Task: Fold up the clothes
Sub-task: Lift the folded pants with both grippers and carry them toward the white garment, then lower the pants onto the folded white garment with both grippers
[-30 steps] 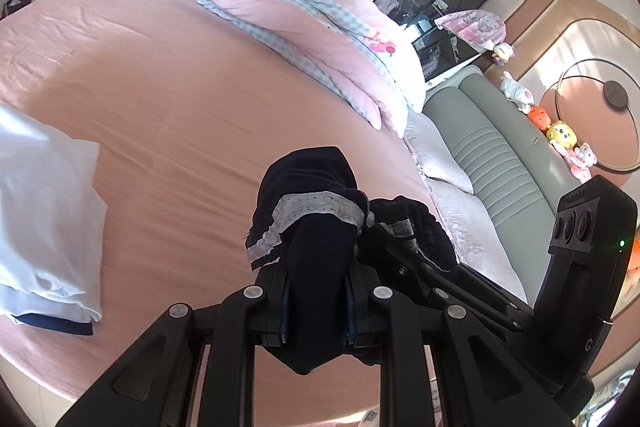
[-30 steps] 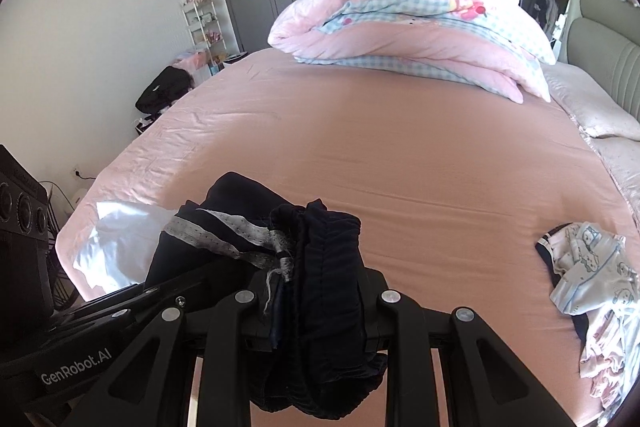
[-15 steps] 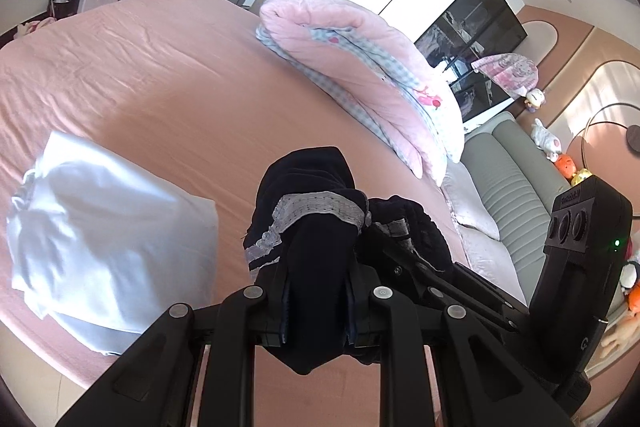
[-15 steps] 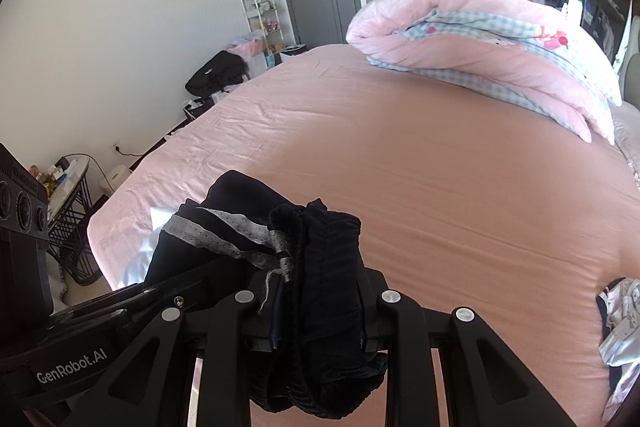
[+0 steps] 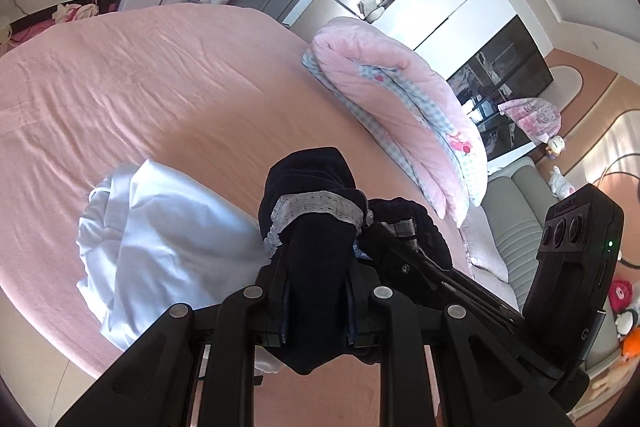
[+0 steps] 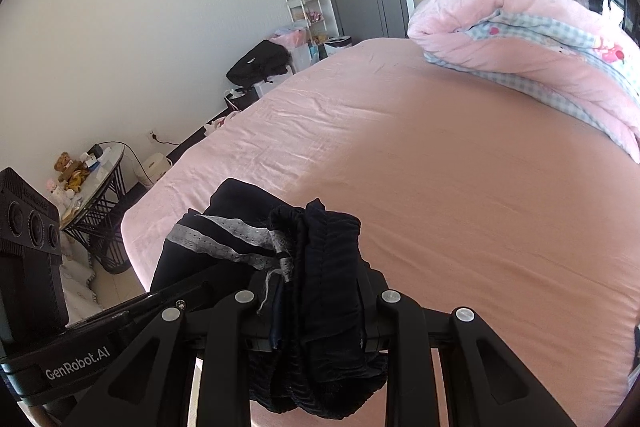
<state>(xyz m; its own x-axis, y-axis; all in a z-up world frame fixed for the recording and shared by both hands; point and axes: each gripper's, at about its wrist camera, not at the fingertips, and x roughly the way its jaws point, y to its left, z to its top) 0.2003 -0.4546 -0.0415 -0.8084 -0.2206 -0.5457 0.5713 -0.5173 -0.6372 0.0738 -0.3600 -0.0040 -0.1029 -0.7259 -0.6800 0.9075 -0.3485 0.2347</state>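
one white garment (image 5: 160, 247) beside duvet (image 5: 400, 107)

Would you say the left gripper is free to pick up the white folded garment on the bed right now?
Probably not yet. The left gripper is shut on the dark garment, which the right gripper also holds. The white folded garment lies close below-left, with bare bed sheet around it.

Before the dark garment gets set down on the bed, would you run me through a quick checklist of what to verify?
1. Left gripper shut on dark garment: ok.
2. Right gripper shut on the same garment: ok.
3. Garment folded compactly: ok, bunched between both grippers.
4. Free pink sheet ahead: ok.
5. Clear of white folded garment: cannot tell; it lies close, left.
6. Pink quilt out of the way: ok.
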